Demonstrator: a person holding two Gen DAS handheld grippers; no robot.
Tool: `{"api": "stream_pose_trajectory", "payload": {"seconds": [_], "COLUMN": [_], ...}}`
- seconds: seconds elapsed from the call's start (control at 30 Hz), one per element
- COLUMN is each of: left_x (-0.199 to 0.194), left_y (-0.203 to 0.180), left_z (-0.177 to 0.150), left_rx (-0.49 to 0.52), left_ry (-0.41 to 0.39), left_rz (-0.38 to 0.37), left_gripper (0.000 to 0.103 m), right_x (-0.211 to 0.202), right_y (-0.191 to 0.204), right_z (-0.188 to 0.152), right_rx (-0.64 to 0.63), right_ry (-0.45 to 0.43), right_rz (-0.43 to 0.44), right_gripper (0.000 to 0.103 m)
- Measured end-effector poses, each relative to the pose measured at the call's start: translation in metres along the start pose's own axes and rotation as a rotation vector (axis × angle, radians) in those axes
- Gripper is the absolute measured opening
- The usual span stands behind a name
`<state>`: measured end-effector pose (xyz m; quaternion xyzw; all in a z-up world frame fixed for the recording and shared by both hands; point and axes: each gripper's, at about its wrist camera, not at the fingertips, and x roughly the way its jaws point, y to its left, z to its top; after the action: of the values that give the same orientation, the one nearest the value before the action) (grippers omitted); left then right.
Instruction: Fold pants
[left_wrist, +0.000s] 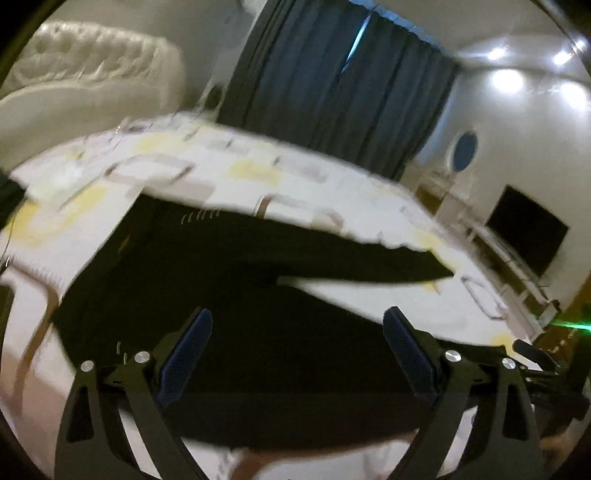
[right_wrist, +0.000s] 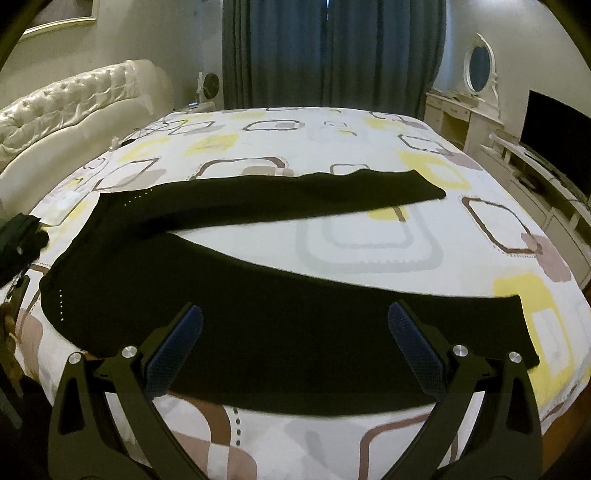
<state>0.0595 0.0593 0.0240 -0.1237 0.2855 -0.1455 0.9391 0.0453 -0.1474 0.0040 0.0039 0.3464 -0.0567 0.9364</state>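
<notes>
Pants (right_wrist: 236, 295), black and unfolded, lie flat on the bed (right_wrist: 369, 147) in front of me, spread in a V. The waist sits at the left and both legs run away to the right, so the long axis goes across my view, left to right, not away from me. The near leg ends by the bed's right edge, and the far leg ends further back, with a wedge of patterned bedspread showing between them.

My right claw (right_wrist: 295, 347) hangs over the near leg, close to the front edge of the bed, with its fingers spread wide and nothing between them. My left claw (left_wrist: 297, 354) is spread wide and empty too. Its view is smeared, but the dark cloth (left_wrist: 207, 280) fills the space just ahead of its fingertips, and the legs trail off to the right from there. I judge the left claw is nearer the waist and the right claw nearer the middle of the near leg, though I cannot tell the exact gap between them.

Nothing is folded yet. I judge the first move is to bring one leg over the other, so each claw needs a grip along the same leg: left at the waist end, right toward the cuff. The cuff lies well to the right of my right claw.
</notes>
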Motion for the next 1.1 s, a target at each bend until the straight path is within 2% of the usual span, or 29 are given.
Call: {"api": "stream_pose_trajectory", "payload": {"seconds": [0.13, 0.2, 0.3, 0.33, 0.4, 0.43, 0.57, 0.67, 0.8, 0.97, 1.1], "left_x": [0.026, 0.041, 0.062, 0.075, 0.087, 0.095, 0.116, 0.134, 0.155, 0.184, 0.217], "left_y": [0.01, 0.016, 0.028, 0.038, 0.061, 0.074, 0.122, 0.168, 0.223, 0.266, 0.27], "left_z": [0.013, 0.019, 0.024, 0.03, 0.034, 0.04, 0.073, 0.104, 0.137, 0.151, 0.148], "left_rx": [0.057, 0.121, 0.204, 0.207, 0.193, 0.19, 0.19, 0.108, 0.027, -0.079, -0.028], "left_ry": [0.098, 0.137, 0.206, 0.259, 0.31, 0.322, 0.295, 0.266, 0.238, 0.236, 0.307], "left_rz": [0.026, 0.03, 0.052, 0.027, -0.038, -0.035, 0.026, 0.024, 0.084, 0.061, 0.083], "left_gripper": [0.093, 0.093, 0.093, 0.093, 0.093, 0.093, 0.093, 0.093, 0.093, 0.093, 0.093], "right_x": [0.014, 0.022, 0.041, 0.053, 0.073, 0.089, 0.14, 0.17, 0.197, 0.231, 0.249], "right_y": [0.005, 0.007, 0.013, 0.016, 0.023, 0.025, 0.022, 0.014, 0.008, 0.009, 0.014], "right_z": [0.017, 0.027, 0.05, 0.061, 0.078, 0.089, 0.116, 0.127, 0.135, 0.151, 0.16], "right_rx": [-0.028, -0.036, -0.061, -0.082, -0.118, -0.137, -0.12, -0.049, -0.038, -0.092, -0.113], "right_ry": [-0.012, -0.016, 0.002, 0.016, 0.05, 0.086, 0.191, 0.264, 0.286, 0.313, 0.325], "right_rz": [0.009, 0.03, 0.121, 0.164, 0.239, 0.283, 0.374, 0.43, 0.475, 0.497, 0.503], "right_gripper": [0.101, 0.101, 0.101, 0.101, 0.101, 0.101, 0.101, 0.101, 0.101, 0.101, 0.101]}}
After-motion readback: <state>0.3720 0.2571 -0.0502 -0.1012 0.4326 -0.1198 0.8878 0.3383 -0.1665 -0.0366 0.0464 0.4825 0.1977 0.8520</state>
